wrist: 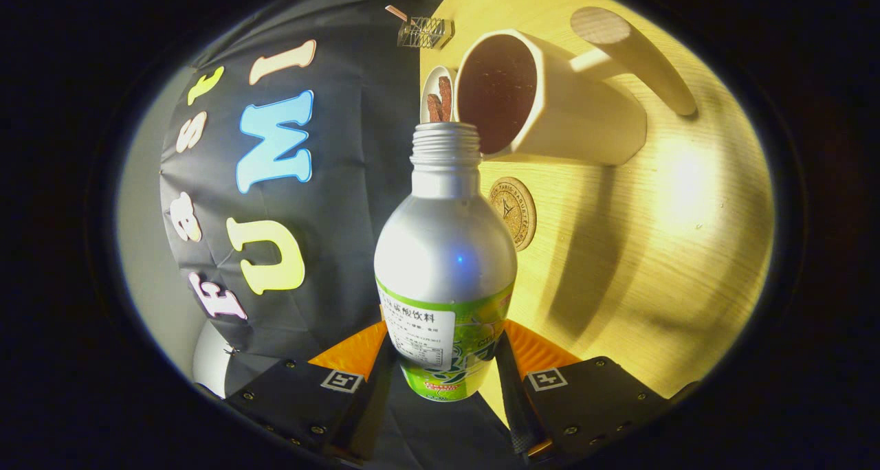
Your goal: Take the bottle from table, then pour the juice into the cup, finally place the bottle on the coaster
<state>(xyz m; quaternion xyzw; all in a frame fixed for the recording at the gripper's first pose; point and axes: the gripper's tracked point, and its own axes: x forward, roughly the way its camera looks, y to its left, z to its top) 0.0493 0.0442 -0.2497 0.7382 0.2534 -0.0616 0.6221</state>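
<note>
Silver aluminium makes up most of the bottle (445, 250), which has a threaded, uncapped neck and a green-and-white label round its lower body. In the gripper view the gripper (445, 367) has both fingers closed against the labelled part, one on each side, so the bottle sits clamped between them and points away along their line. The whole scene is tipped: the pale wooden table (653, 250) stands almost on edge beside the bottle, and the booth's black cloth wall (330, 250) lies on the other side.

Just beyond the bottle's mouth is the cup (543, 99), a white faceted mug whose dark interior faces the camera; its rim sits close to the bottle's neck, slightly off to the table side, and whether the two touch cannot be told. A round wooden handle (636, 54) juts from the cup's wall, casting a long shadow on the table.

The coaster (514, 212), a round cork disc with a stamped emblem, lies on the table just beside the bottle's shoulder, partly hidden behind it. Near the cup's rim, behind the bottle's neck, a small white dish (434, 92) holds brown sticks (441, 99). Further off stands a small clear wire-patterned holder (425, 31) at the table's far edge.
</note>
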